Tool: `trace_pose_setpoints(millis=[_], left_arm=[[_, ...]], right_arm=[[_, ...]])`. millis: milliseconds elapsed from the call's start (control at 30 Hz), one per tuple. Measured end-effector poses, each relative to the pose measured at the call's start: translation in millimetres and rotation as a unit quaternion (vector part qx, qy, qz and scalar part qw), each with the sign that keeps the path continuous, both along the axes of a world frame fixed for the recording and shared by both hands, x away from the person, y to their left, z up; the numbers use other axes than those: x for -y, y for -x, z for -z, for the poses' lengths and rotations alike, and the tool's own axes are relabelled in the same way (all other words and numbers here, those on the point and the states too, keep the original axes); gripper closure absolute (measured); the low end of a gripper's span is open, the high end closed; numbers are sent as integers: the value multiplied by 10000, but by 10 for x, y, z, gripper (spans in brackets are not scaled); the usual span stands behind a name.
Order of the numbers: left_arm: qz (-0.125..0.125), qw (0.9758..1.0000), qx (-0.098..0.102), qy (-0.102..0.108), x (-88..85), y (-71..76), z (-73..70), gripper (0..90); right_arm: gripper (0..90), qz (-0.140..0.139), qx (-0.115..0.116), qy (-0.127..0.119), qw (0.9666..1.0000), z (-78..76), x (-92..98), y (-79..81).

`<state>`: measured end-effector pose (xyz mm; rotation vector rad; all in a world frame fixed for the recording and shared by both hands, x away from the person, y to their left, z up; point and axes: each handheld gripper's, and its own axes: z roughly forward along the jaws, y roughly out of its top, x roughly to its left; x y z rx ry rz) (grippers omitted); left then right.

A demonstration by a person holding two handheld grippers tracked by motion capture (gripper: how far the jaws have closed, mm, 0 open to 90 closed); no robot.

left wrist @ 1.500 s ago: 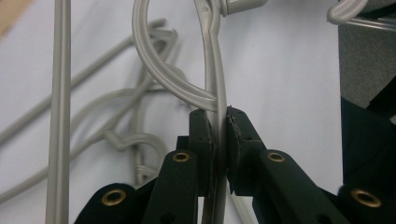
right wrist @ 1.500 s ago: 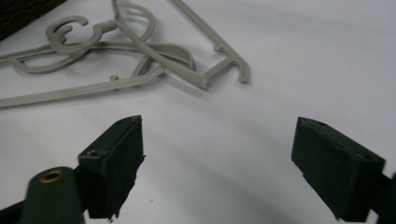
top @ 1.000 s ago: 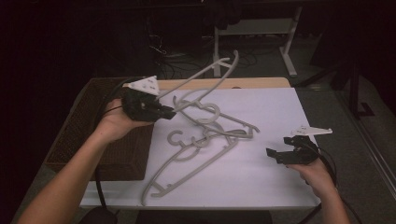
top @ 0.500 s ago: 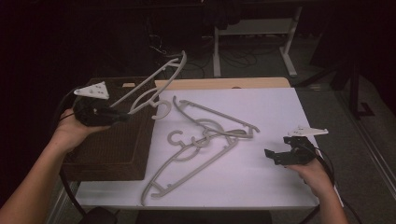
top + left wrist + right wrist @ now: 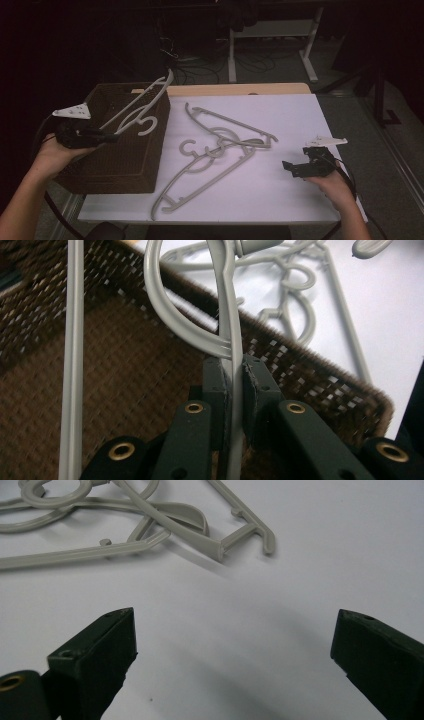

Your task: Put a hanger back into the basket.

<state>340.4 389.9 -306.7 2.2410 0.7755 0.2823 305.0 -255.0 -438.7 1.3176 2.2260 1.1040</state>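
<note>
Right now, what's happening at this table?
A person is clearing grey hangers into a brown wicker basket. The left gripper is shut on one hanger, holding it over the basket. Two more hangers lie tangled on the white tabletop. The right gripper rests near them, jaws open and empty.

The left gripper (image 5: 107,137) is clamped tight (arm stretched out leftward); the right gripper (image 5: 291,169) rests, jaws wide apart.
</note>
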Motion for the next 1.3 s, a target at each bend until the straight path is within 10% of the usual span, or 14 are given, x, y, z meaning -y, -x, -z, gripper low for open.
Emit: trace_pose_setpoints(millis=[767,1300], left_arm=[[-400,9974,-547,223,-216,-59,265,818],[-525,9949,-828,-220,-174,-151,446,783]], right_arm=[[43,-36,35,82,10000,-13,-30,3],[43,-64,50,76,9999,-30,-39,9]])
